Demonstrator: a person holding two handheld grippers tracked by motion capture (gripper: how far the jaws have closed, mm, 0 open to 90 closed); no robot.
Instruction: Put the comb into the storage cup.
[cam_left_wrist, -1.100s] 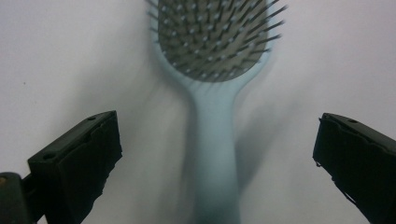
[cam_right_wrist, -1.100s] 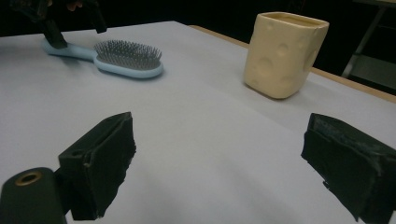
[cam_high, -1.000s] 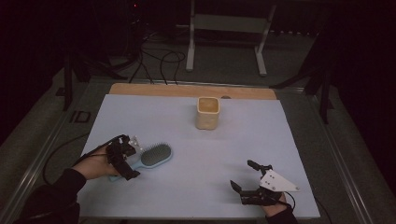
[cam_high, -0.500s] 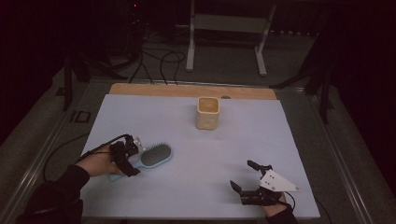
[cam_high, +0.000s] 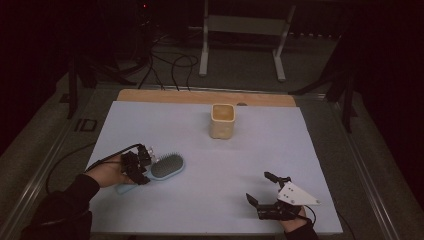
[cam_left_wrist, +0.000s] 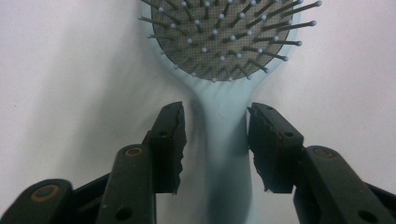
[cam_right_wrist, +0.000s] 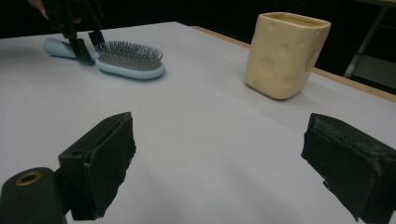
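Pale table (cam_high: 310, 150) carries a hairbrush (cam_high: 167, 166) at near left. Since a second ago, the left gripper (cam_left_wrist: 215, 135) has crept rightward; its jaws straddle the handle, apart. Right gripper (cam_high: 265, 192) idles, spread wide.

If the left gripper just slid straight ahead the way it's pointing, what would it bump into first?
The left gripper points along the hairbrush, its open fingers either side of the handle. Going straight on, they would probably meet the wider bristled head first.

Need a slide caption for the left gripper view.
Open left gripper straddles the pale blue hairbrush handle on the white table, jaws not yet touching it.
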